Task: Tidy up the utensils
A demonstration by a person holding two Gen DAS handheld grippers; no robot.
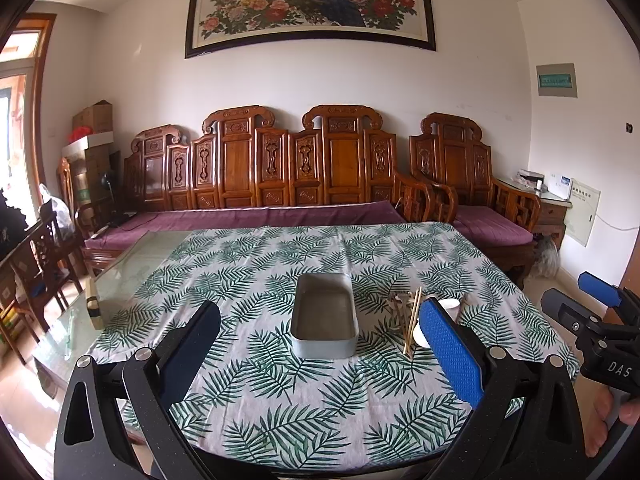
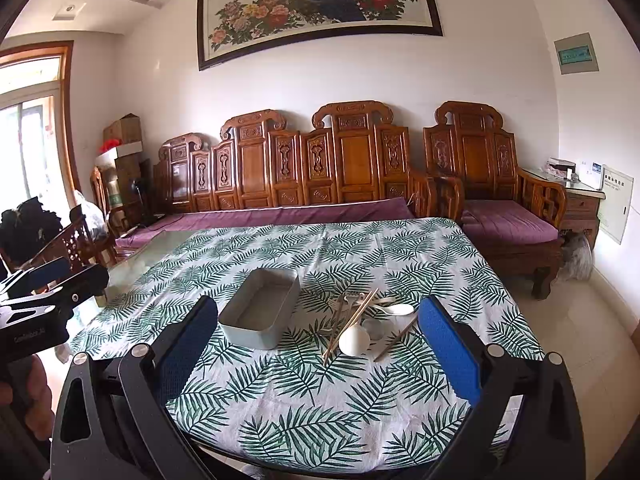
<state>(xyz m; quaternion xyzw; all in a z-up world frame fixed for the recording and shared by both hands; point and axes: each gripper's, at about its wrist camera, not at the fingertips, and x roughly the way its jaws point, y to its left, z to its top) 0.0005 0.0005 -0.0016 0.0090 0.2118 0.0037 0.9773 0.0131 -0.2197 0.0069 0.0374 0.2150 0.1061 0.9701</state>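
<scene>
Utensils heaped at about 12 o'clock from the right gripper, just right of the grey tin on the leafy tablecloth. Both sets of fingers spread wide, holding nothing; same for the left gripper, tin dead ahead. Chopsticks look light, stiff, prone to rolling, so best pinched mid-length. White spoons probably ceramic: slick, chippable, better grabbed by the handle. Hard to count anything, all overlapping, and something metal underneath too tangled to name. From the left view, pile half hidden behind the blue pad at 2 o'clock.
</scene>
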